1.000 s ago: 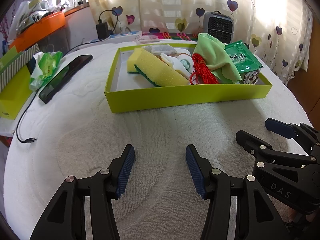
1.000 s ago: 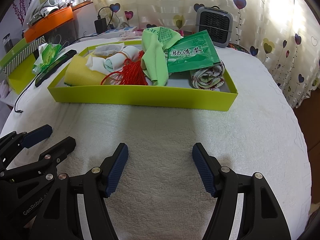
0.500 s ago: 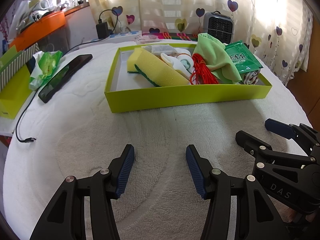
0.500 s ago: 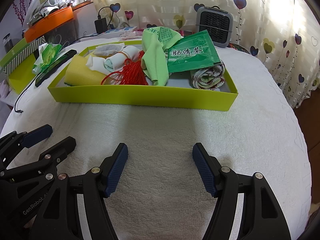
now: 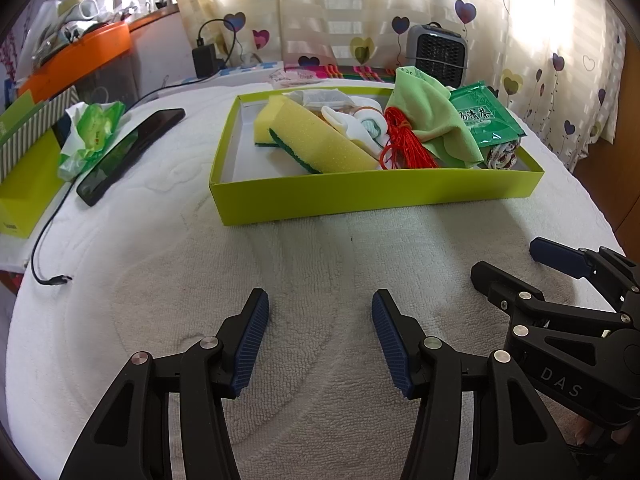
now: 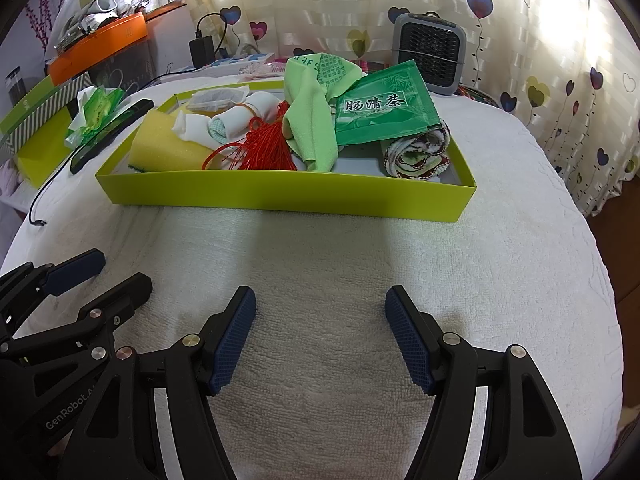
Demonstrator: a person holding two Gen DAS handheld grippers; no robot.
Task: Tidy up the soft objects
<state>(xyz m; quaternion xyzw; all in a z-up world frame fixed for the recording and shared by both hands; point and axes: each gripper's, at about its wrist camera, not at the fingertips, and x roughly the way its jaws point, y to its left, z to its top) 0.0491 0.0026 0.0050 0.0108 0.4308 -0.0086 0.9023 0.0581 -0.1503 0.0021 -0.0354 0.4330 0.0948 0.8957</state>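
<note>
No change is noted over the last second. Both the left hand-held gripper (image 5: pixel 320 340) and right hand-held gripper (image 6: pixel 320 336) are held wide and empty above the towel-covered table (image 6: pixel 320 248). All soft objects lie in the tray (image 5: pixel 360 196); sorting appears finished or not begun.

black phone (image 5: pixel 130 156), small grey heater (image 6: pixel 429 56), orange bin (image 5: pixel 78 62), black charger (image 5: pixel 205 60)

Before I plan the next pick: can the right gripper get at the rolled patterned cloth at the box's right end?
Probably yes. The right gripper is open and empty over bare towel, and the rolled patterned cloth lies uncovered behind the yellow-green box wall; only the green packet overhangs its back edge.
</note>
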